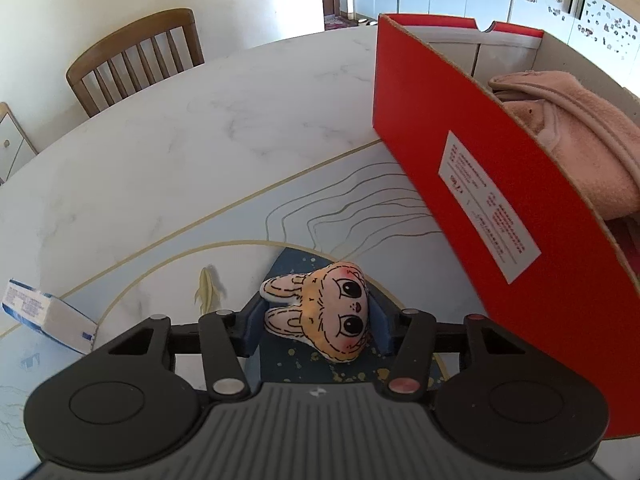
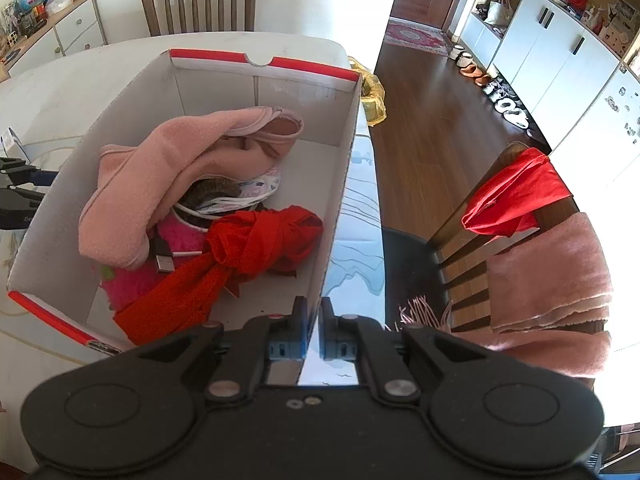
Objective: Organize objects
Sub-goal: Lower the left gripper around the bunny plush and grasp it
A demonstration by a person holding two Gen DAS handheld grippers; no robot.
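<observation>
red box (image 1: 472, 152) wall hides most contents; pink cloth (image 1: 580, 140) perhaps folded.

Walls: cream, plain, upper left in both views.
Floor (image 2: 424, 128): dark wood planks, right of centre in the right wrist view; sunlit glare along its left edge.
Rug (image 2: 412, 36): red patterned, top centre-right by a doorway.
Table (image 1: 180, 140): white marble-look top, curved edge, filling the frame's middle.
Chairs: slatted wooden chair (image 1: 136, 60) upper left behind table; second chair (image 2: 500, 208) at right, draped with red and pink cloth.
Cabinets (image 2: 560, 56): white, dark handles, upper right; shoes lined along their base.
Drawers (image 2: 68, 28): white with wooden top, cluttered, upper left.
Light: bright daylight.
</observation>
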